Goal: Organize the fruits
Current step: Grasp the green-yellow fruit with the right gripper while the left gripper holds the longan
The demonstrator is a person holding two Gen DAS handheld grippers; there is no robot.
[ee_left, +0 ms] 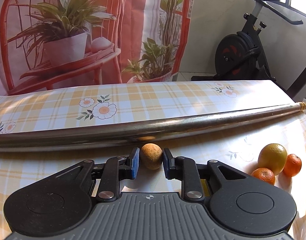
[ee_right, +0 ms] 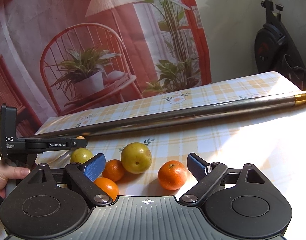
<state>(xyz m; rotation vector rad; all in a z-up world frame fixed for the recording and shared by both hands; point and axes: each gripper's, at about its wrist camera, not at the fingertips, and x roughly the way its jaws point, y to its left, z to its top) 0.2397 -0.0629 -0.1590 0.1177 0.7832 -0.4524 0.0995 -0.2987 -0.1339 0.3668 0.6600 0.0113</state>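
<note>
Pinching a brown fruit (ee_left: 151,156), the left gripper (ee_left: 150,163); right gripper (ee_right: 146,167) spread wide, empty, above oranges (ee_right: 172,175).

A: Where is the left view sitting?
B: Low over the desk (ee_left: 52,172), facing the far metal pole (ee_left: 173,124) closely.
A: And the right?
B: Looking likewise from further right; both are sharing pole (ee_right: 173,116), green fruit (ee_right: 136,158), curtain (ee_right: 52,40).

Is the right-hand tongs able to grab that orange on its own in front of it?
Probably yes. The right tongs are wide open, and the lone orange sits between the pads on bare tablecloth, apart from the other fruit. Nothing lies in the way.
</note>
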